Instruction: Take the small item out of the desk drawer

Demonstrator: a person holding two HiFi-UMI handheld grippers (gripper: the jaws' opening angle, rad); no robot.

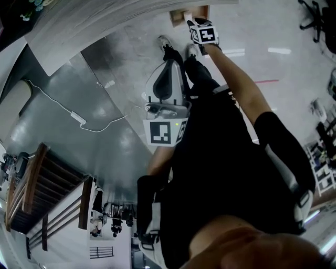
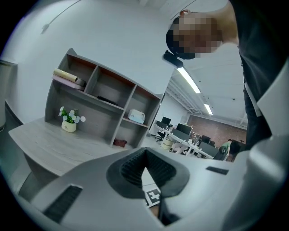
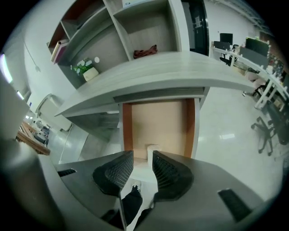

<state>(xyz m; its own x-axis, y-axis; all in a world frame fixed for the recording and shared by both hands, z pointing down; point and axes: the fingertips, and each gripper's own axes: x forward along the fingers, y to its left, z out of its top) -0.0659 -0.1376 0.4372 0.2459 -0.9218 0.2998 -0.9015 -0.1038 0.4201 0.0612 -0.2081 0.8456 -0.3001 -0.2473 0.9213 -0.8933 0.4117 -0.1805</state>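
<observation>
The desk drawer (image 3: 159,124) stands pulled out under the desk top, with a pale wood bottom and red-brown side walls. A small white item (image 3: 152,150) lies at its near end. My right gripper (image 3: 142,168) is open just short of the drawer's front, its ribbed pads apart and nothing between them; the white item shows beyond the gap. In the head view its marker cube (image 1: 203,32) sits at the top beside the drawer (image 1: 202,10). My left gripper (image 2: 145,159) is held in front of the body, away from the drawer, shut with nothing in it.
The desk top (image 3: 149,67) carries a shelf unit with a flower pot (image 3: 88,72) and a dark red thing (image 3: 144,50). A white cable (image 1: 79,118) lies on the grey floor. A wooden rack (image 1: 37,189) stands at the left. Office desks and chairs (image 3: 268,128) are at the right.
</observation>
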